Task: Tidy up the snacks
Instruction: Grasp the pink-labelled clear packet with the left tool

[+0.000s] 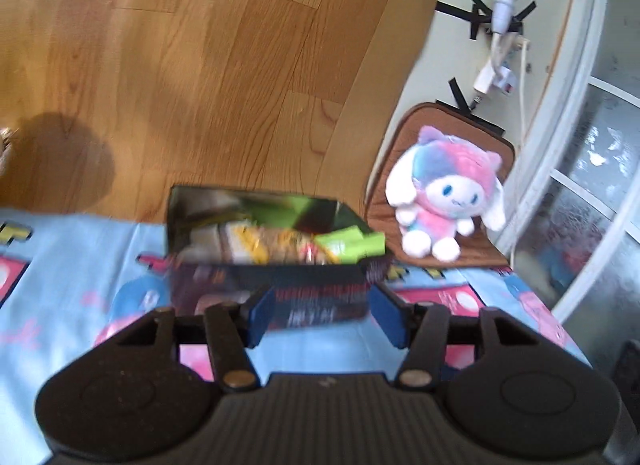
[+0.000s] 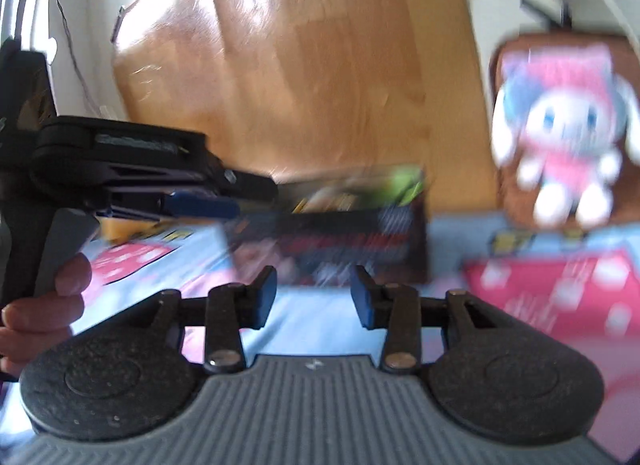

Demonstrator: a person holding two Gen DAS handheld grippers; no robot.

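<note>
Left wrist | left gripper (image 1: 322, 315) spread, near the snack box (image 1: 276, 249) front | right gripper (image 2: 314, 297) spread, empty | straddle the wall squarely before closing.

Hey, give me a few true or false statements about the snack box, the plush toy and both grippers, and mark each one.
1. The snack box is open with packets inside. True.
2. The plush toy lies inside the box. False: it sits on a brown cushion beside it.
3. The left gripper is open. True.
4. The right gripper clamps a packet. False: its fingers hold nothing.
5. The table cover is plain white. False: blue with pink cartoon prints.
</note>
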